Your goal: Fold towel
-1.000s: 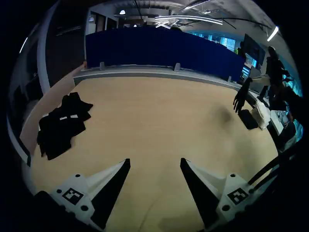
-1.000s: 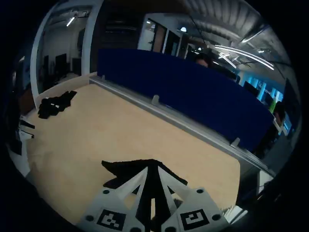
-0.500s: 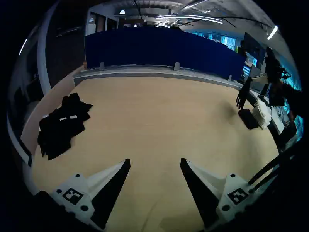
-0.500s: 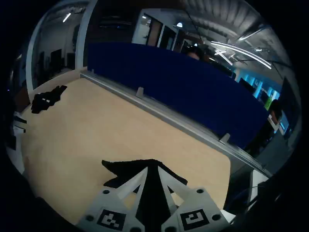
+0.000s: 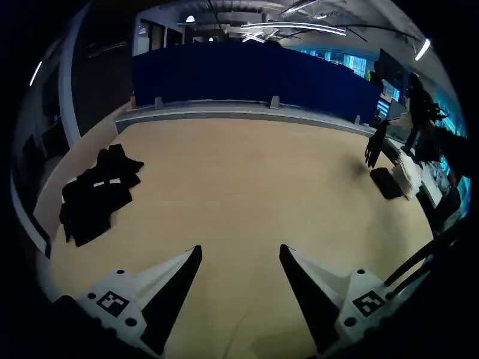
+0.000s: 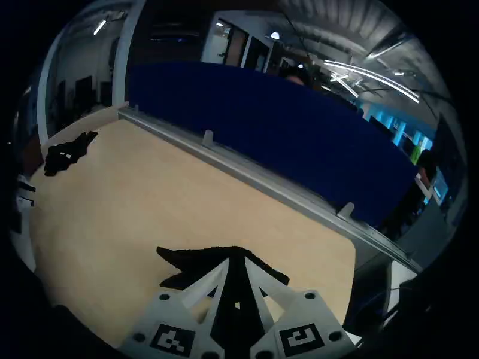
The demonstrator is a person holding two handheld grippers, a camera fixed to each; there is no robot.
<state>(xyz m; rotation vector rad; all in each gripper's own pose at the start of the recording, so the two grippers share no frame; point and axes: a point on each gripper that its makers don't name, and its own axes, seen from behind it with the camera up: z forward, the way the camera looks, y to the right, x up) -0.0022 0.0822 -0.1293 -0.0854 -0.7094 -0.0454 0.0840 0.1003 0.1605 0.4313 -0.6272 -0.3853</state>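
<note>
Grips a bunched black towel point(image 6: 191, 258) in the right gripper point(image 6: 235, 266), both fingers pressed together on the cloth, with a ragged flap spilling out to the left of the tips. Holds it above the light wooden table point(image 6: 149, 197), apparently lifted, though hard to tell whether clear of the surface everywhere. Has the left gripper point(image 5: 239, 248) spread wide and grasping nothing, poised low over a bare stretch of the same table. Shows a heap of dark cloths point(image 5: 96, 191) well off to that gripper's left, near the table's edge, and a blue partition point(image 5: 251, 72) along the far side.

Looks like the fetching step: one towel picked, not yet laid out, no fold begun. Calls next for setting the towel down on the bare wood in front of the left gripper and spreading it flat. Needs closing the left gripper on a free edge and shifting the right to another, to pull the cloth taut. Best to hunt for an edge first, with the cloth bunched up and showing no clear corner. Worth staying well away from the heap, to avoid tangling with it.
</note>
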